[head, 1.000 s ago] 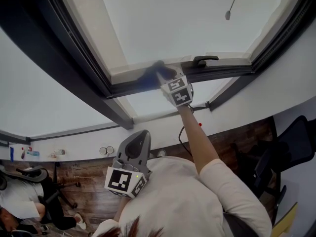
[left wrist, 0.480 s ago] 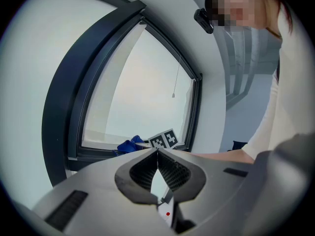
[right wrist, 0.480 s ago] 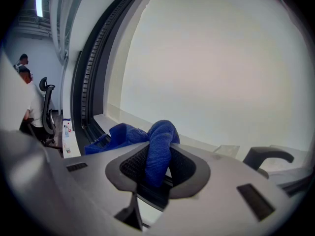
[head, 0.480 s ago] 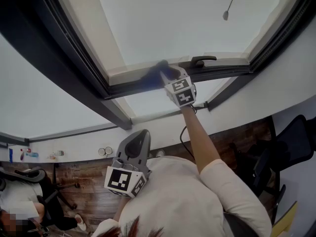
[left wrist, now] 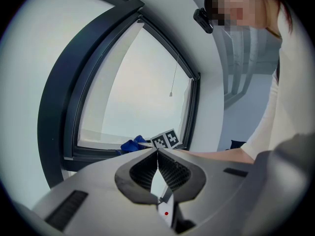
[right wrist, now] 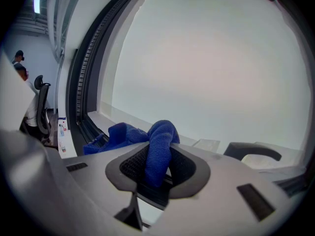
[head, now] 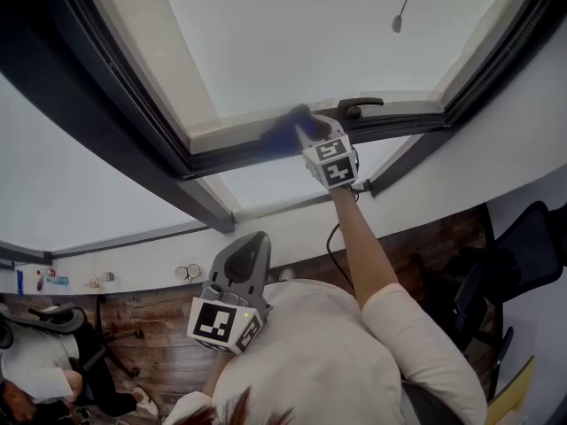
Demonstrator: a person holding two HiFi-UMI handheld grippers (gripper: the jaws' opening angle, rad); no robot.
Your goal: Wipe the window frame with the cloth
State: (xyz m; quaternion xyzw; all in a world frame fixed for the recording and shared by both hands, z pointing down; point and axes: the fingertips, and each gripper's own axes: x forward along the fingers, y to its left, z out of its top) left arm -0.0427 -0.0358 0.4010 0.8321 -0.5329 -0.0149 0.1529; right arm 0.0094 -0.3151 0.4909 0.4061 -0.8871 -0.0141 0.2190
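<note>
A blue cloth point(head: 282, 132) lies bunched on the lower rail of the dark window frame point(head: 232, 156), just left of the frame's handle. My right gripper point(head: 301, 127) reaches up to the rail and is shut on the cloth. In the right gripper view a fold of the cloth point(right wrist: 158, 142) is pinched between the pads point(right wrist: 183, 167), and the rest trails left over the rail. My left gripper point(head: 254, 239) hangs low near the person's chest, far from the window. In the left gripper view its tips point(left wrist: 157, 152) meet with nothing between them, and the cloth point(left wrist: 132, 144) shows far ahead.
A black window handle point(head: 359, 105) sits on the rail just right of the cloth. A blind cord with a small weight point(head: 396, 25) hangs before the pane. Below are a white sill with small bottles point(head: 40, 280), office chairs point(head: 523, 246) and a seated person point(head: 35, 370).
My right gripper has slid the cloth a little to the right along the lower rail, closer to the handle. The left gripper has stayed where it was.
</note>
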